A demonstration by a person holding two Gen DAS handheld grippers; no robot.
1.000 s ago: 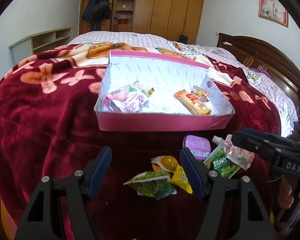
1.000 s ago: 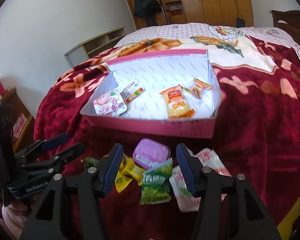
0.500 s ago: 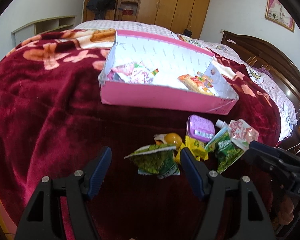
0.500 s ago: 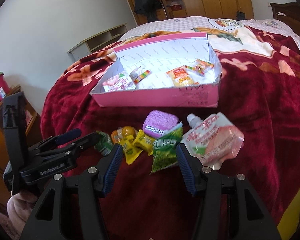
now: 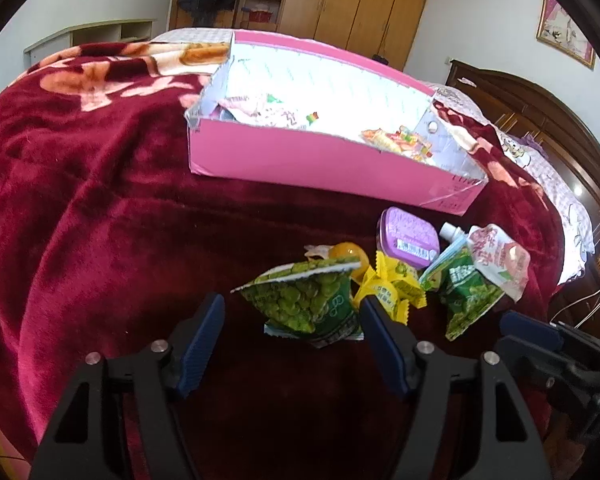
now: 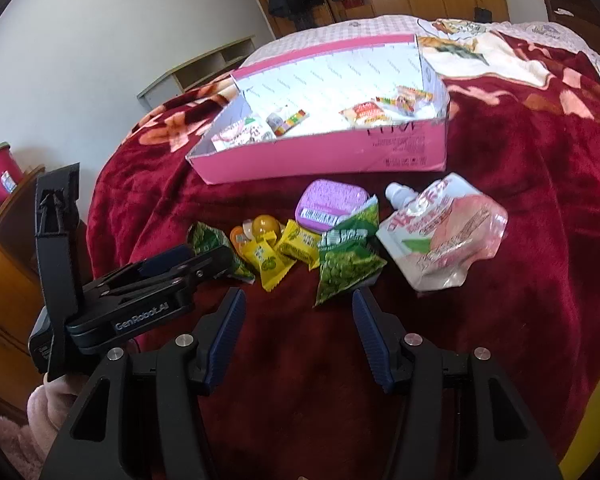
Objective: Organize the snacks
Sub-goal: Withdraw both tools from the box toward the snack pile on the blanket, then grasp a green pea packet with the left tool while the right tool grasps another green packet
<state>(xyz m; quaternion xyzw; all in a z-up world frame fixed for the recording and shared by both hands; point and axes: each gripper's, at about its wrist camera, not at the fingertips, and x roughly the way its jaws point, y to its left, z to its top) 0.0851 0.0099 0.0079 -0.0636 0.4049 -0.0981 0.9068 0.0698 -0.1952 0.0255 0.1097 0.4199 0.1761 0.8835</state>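
The left gripper [image 5: 292, 322] has its fingers [image 5: 202, 336] spread wide, with the left green pea packet [image 5: 308, 300] lying between the tips, ungripped as far as can be seen. The right gripper [image 6: 298, 320] is likewise wide open, its tips just short of the right green pea packet [image 6: 346, 260]. Beyond these, on the red blanket [image 6: 520, 152] of the bed, lie yellow candy wrappers [image 6: 284, 250], an orange jelly cup [image 6: 264, 226], a purple tin [image 6: 332, 204] and a pink drink pouch [image 6: 444, 232], all clustered near together. Farther off sits the pink box [image 6: 328, 156] (white inside), holding a pink-and-white packet [image 6: 240, 134] and a colourful candy strip [image 6: 290, 120] at its left, an orange snack bag [image 6: 364, 114] and small sweets [image 6: 408, 102] at its right. Compared with a second ago, both grippers have drawn back and lower: the loose snacks sit farther ahead of the fingers, and the box looks more side-on.
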